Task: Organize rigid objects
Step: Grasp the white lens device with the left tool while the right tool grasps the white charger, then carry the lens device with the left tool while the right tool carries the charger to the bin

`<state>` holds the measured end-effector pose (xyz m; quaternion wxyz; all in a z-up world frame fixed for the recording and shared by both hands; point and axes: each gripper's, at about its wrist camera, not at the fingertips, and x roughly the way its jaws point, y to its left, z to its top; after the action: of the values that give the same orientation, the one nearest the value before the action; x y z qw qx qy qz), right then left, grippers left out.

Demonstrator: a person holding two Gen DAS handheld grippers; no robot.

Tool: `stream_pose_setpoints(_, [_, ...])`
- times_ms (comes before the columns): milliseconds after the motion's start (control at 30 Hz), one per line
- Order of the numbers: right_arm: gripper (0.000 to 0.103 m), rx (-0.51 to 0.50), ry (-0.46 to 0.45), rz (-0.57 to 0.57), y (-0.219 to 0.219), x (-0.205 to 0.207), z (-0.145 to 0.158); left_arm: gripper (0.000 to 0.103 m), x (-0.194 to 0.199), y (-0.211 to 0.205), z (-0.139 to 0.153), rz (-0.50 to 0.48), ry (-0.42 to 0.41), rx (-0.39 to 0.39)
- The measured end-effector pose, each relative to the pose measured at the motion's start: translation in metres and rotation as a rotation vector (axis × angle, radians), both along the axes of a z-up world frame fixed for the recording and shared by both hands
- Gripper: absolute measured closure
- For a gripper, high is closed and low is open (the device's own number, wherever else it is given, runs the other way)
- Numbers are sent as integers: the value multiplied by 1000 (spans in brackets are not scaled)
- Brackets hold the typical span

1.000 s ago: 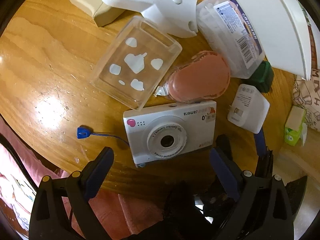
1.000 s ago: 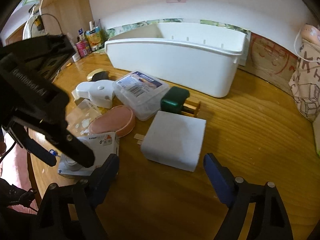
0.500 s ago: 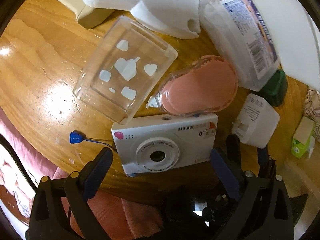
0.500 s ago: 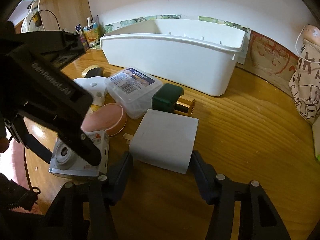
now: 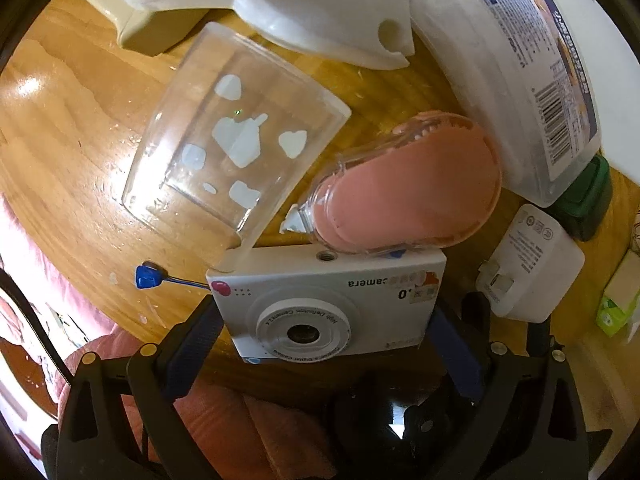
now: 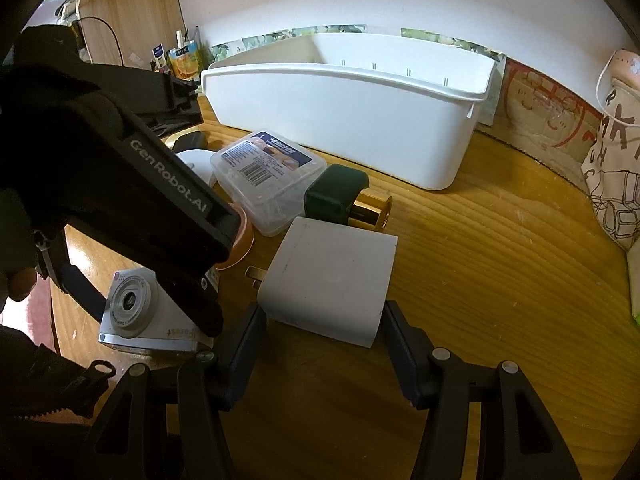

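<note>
Two objects sit between pads at once. The white charger [image 6: 332, 280] lies flat on the table [image 6: 500, 280], prongs pointing left in the right wrist view, and our right tool [image 6: 324, 320] brackets its near end with both pads against its side faces; we read this as a narrow hold on the charger. Its long axis runs away from the tool toward the white bin [image 6: 340, 116], which stands well beyond it at the back of the table.

The toy camera [image 5: 328, 300] lies lens-up near the table's front edge, long axis crosswise to our left tool [image 5: 324, 320]. Its pads flank the camera's short ends; whether they press we cannot tell. The pink tape dispenser [image 5: 408, 184] and the clear lid [image 5: 236, 132] touch the camera's far edge. We judge the right hand readier to lift toward the bin.
</note>
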<state>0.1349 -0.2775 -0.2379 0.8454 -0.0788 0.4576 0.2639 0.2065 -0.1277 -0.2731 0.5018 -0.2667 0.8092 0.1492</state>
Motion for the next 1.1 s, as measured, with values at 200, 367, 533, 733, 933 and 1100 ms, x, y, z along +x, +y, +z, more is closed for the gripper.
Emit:
stream_pose_setpoints(200, [43,-5,3,-8,1,0,0,9,0,-10,4,-11,-15,1])
stream_pose_setpoints(367, [43,-17,10,-10,3,-2,1,9,-2,-5,4,3,-2,-5])
stream_pose_setpoints(533, [44,-53,15,-12,8,-2,1,9,-6,6,9,30,-18,-8])
stream_pose_setpoints(733, [44,-87,46,-32,11,1,4,9,-14,18,25,57,-85,-19])
stream_pose_setpoints(933, [45,-104,66,-81,13,-2,12,9,-25,36,43,40,-174,-24])
stream_pose_setpoints(1100, [45,-101,61,-145,14,-5,29,9,-30,59,76,-6,-257,-4])
